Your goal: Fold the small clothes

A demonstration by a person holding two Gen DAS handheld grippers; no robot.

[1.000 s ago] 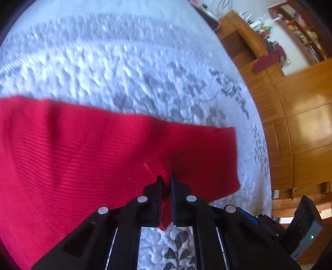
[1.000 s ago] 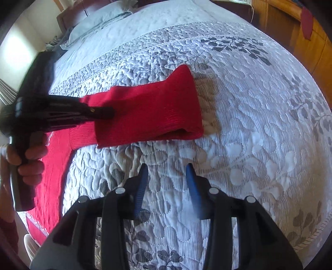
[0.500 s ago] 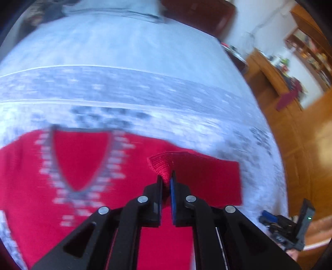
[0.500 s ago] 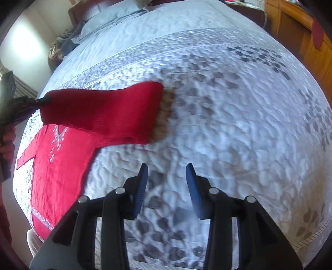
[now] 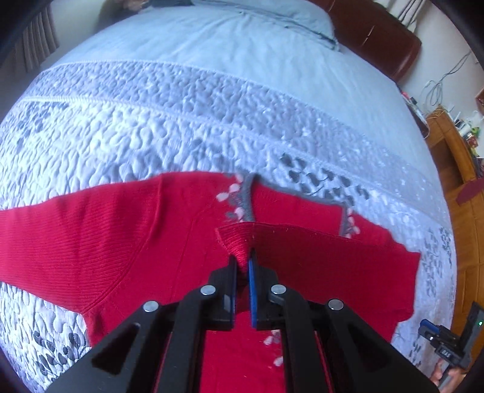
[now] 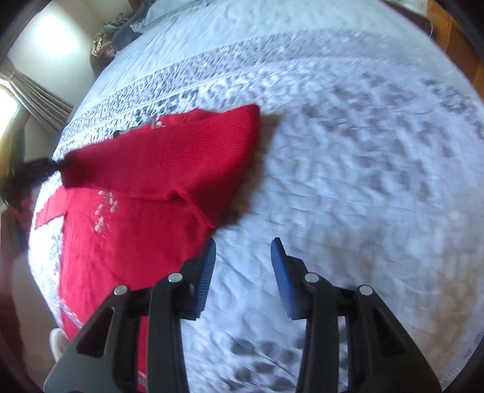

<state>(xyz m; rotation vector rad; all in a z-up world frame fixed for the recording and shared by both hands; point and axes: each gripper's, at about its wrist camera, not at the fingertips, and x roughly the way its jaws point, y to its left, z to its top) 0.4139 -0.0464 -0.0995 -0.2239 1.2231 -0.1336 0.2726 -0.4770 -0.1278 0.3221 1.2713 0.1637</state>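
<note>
A small red knit sweater (image 5: 127, 238) with a grey patterned V-neck (image 5: 245, 199) lies flat on the quilted bed cover. My left gripper (image 5: 242, 260) is shut on the cuff of the right sleeve (image 5: 326, 257) and holds it folded across the chest, just below the neckline. The other sleeve (image 5: 45, 229) lies stretched out to the left. In the right wrist view the sweater (image 6: 151, 187) is at the left, with the folded sleeve over it and the left gripper at its far end. My right gripper (image 6: 242, 257) is open and empty over the cover beside the sweater's side edge.
The bed cover (image 5: 181, 127) spreads wide all around. A pillow (image 5: 272, 12) and dark headboard (image 5: 378, 39) are at the far end. Wooden cabinets (image 5: 466, 211) stand along the right side. Curtains (image 6: 39, 99) hang at the left.
My left gripper has carried the sleeve cuff leftward over the sweater's body, so the sleeve now lies folded across the chest. My right gripper stayed open and drifted closer to the sweater's side.
</note>
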